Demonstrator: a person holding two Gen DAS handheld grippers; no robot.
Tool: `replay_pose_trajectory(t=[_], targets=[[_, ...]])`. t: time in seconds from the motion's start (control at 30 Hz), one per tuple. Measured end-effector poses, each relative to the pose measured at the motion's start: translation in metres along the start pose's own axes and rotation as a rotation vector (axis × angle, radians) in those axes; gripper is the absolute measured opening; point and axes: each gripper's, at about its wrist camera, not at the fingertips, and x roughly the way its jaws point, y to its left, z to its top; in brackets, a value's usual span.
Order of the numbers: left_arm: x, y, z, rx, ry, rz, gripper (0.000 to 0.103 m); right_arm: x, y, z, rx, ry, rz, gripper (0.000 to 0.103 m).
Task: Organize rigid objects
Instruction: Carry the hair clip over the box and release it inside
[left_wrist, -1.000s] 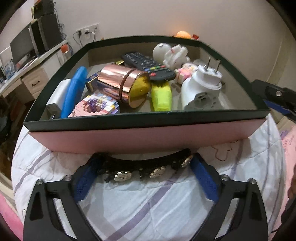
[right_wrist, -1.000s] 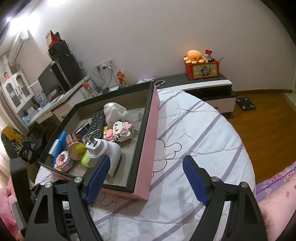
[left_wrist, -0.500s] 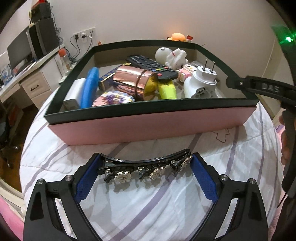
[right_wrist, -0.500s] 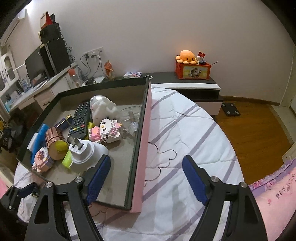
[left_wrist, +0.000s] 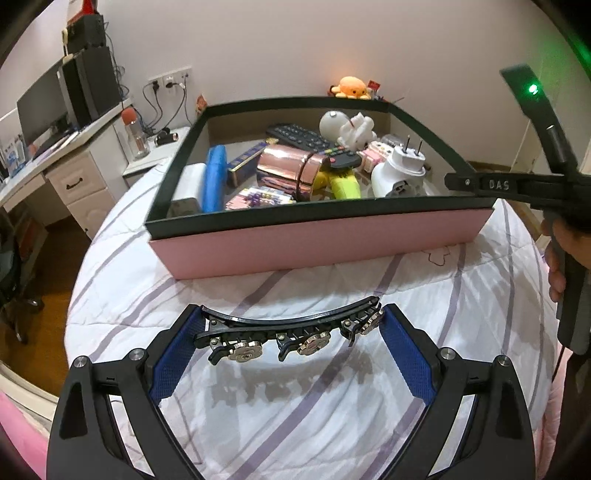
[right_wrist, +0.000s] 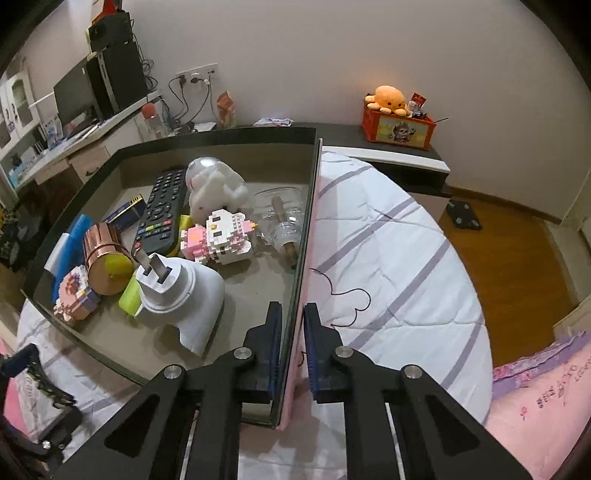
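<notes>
A pink box (left_wrist: 325, 243) with a dark rim stands on the bed and holds several rigid things: a white plug adapter (right_wrist: 181, 291), a copper tin (right_wrist: 103, 254), a remote (right_wrist: 159, 214) and a block figure (right_wrist: 221, 236). My left gripper (left_wrist: 293, 314) is shut on a black hair clip (left_wrist: 288, 321) with metal flowers, held crosswise between the blue pads, above the quilt in front of the box. My right gripper (right_wrist: 293, 314) is shut on the box's right wall (right_wrist: 308, 221), one pad inside and one outside.
The white quilt (right_wrist: 388, 266) with purple stripes covers the round bed. A desk (left_wrist: 74, 173) with a monitor stands at the left. A low dark cabinet (right_wrist: 402, 155) carries a red box and an orange plush. Wood floor (right_wrist: 509, 243) lies to the right.
My left gripper has drawn back from the box with the clip in it, so the box looks farther off. My right gripper's jaws went from wide apart to clamped on the box wall.
</notes>
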Motion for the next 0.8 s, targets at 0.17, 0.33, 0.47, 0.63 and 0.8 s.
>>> replay_pose_trajectory(t=[0.17,0.33,0.47,0.63,0.8], targets=[[-0.022,0.008,-0.003,-0.013,-0.050,-0.038,0.096,-0.002,0.000,-0.002,-0.009,0.009,0.004,0.011],[-0.046,0.019,0.003,-0.028,-0.119,-0.009,0.096,-0.002,0.000,-0.002,-0.008,0.011,0.002,0.011],[-0.054,0.026,0.016,-0.032,-0.155,0.011,0.096,-0.002,0.000,-0.002,-0.011,0.011,0.001,0.011],[-0.047,0.032,0.042,-0.020,-0.169,0.065,0.096,-0.002,0.000,-0.003,-0.010,0.010,0.003,0.011],[-0.033,0.037,0.077,0.000,-0.173,0.103,0.096,-0.003,0.000,-0.002,-0.008,0.008,0.011,0.012]])
